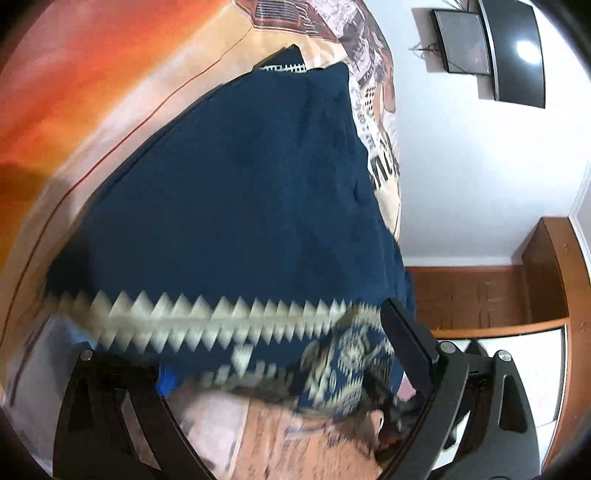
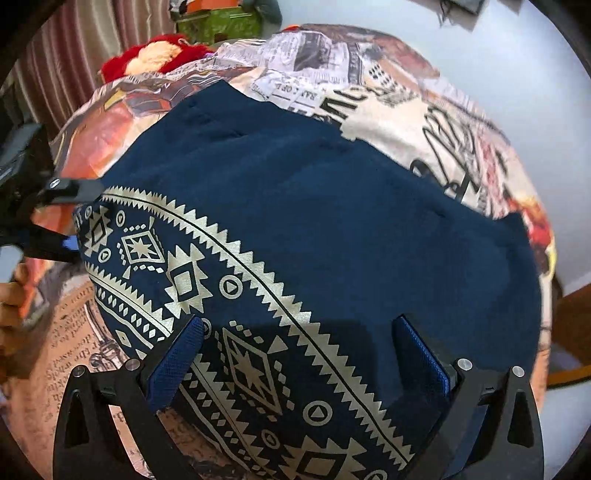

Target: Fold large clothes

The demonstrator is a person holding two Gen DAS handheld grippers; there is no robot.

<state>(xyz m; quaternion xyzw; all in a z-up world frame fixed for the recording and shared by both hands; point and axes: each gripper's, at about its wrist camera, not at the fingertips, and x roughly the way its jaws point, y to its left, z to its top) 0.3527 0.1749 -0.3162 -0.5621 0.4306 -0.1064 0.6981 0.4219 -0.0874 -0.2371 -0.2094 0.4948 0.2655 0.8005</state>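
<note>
A navy garment (image 2: 332, 221) with a cream zigzag and diamond border lies on a printed bedsheet (image 2: 424, 110). In the right wrist view my right gripper (image 2: 295, 354) is open, its blue-padded fingers (image 2: 173, 365) standing wide apart over the patterned hem. In the left wrist view the garment (image 1: 240, 203) fills the middle; my left gripper (image 1: 280, 369) has its jaws wide, with the patterned hem bunched against the right finger (image 1: 406, 343). The left gripper (image 2: 70, 218) also shows at the left of the right wrist view, at the hem's corner.
The bedsheet (image 1: 74, 92) shows orange and newspaper prints. A red and cream plush (image 2: 155, 55) and a green box (image 2: 218, 22) lie beyond the bed. A wall screen (image 1: 491, 48) and wooden cabinet (image 1: 480, 295) stand to the right. A hand (image 2: 11, 302) shows at left.
</note>
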